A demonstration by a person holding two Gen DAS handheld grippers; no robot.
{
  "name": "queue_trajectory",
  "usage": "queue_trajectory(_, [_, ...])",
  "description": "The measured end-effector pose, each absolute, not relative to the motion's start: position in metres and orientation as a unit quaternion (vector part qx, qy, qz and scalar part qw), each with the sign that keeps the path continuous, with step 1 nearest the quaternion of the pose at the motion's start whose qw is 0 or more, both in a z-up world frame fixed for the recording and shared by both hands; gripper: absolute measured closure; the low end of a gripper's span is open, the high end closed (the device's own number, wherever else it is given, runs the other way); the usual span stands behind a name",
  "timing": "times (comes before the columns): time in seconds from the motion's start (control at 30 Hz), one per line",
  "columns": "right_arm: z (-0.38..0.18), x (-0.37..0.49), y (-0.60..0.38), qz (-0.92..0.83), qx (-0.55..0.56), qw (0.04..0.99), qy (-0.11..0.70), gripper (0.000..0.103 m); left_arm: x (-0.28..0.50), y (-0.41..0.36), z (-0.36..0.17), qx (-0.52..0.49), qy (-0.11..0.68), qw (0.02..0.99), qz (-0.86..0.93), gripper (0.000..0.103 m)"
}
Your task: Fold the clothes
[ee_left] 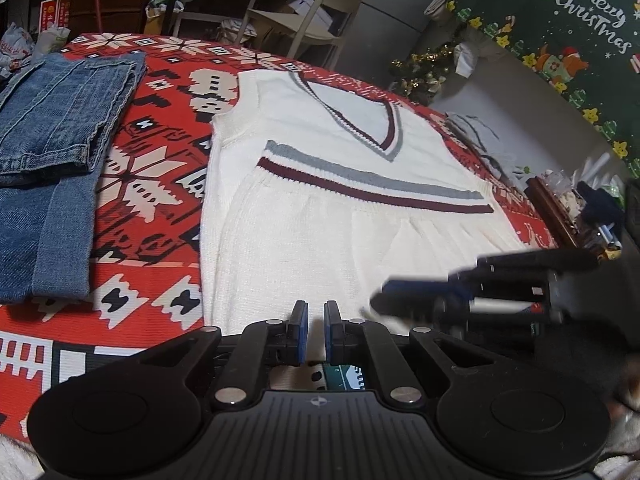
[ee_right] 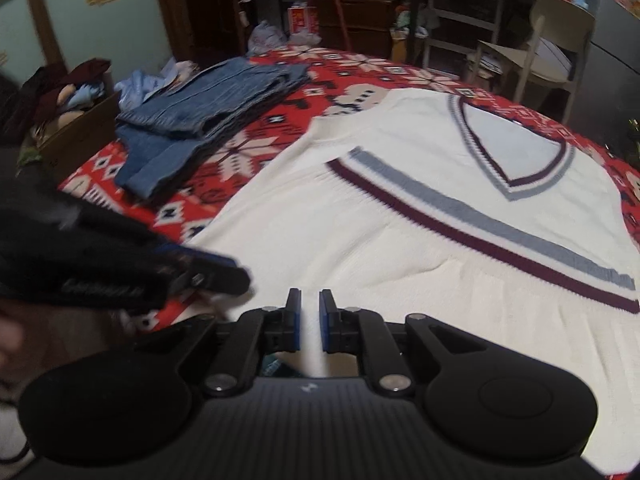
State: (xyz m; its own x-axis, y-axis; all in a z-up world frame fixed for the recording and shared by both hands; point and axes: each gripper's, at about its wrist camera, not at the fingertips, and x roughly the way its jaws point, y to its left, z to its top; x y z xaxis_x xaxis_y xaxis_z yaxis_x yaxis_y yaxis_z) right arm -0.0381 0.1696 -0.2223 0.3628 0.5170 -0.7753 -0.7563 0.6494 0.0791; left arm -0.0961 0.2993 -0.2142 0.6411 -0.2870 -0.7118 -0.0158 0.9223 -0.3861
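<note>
Left gripper (ee_left: 316,312): pinching the vest (ee_left: 320,184) hem, bottom centre.
Right gripper (ee_right: 310,300): nipping the hem, jaws nearly closed.
Jeans (ee_left: 52,152): lying folded, left.

A red patterned cloth (ee_left: 160,208) with white snowflake shapes is covering the counter ahead of the claw. Beyond its far edge, a pale chair (ee_left: 320,12) is standing, with dark wooden drawers (ee_left: 108,4) sitting further back to the left. Far off to the right, a green Merry Christmas hanging (ee_left: 580,20) is draping down, and a small tinsel-trimmed tree (ee_left: 428,72) is sitting below it. In the right wrist view, a cardboard box (ee_right: 76,136) stuffed with soft items is sitting far left of the counter.
</note>
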Motion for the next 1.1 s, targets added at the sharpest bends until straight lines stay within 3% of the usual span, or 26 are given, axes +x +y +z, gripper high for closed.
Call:
queue_trajectory(0.3, [-0.231, -0.060, 0.163, 0.393, -0.168, 0.805, 0.412, 0.093, -0.094, 0.294, -0.216, -0.186, 0.419, 0.883, -0.099, 0.097])
queue_trajectory(0.7, [-0.231, 0.009, 0.161, 0.314, -0.141, 0.849, 0.401, 0.093, -0.087, 0.287, -0.220, -0.181, 0.427, 0.878, -0.118, 0.097])
queue_trajectory(1.1, [-0.229, -0.064, 0.151, 0.363, -0.194, 0.819, 0.400, 0.092, -0.087, 0.287, -0.220, -0.178, 0.425, 0.880, -0.117, 0.097])
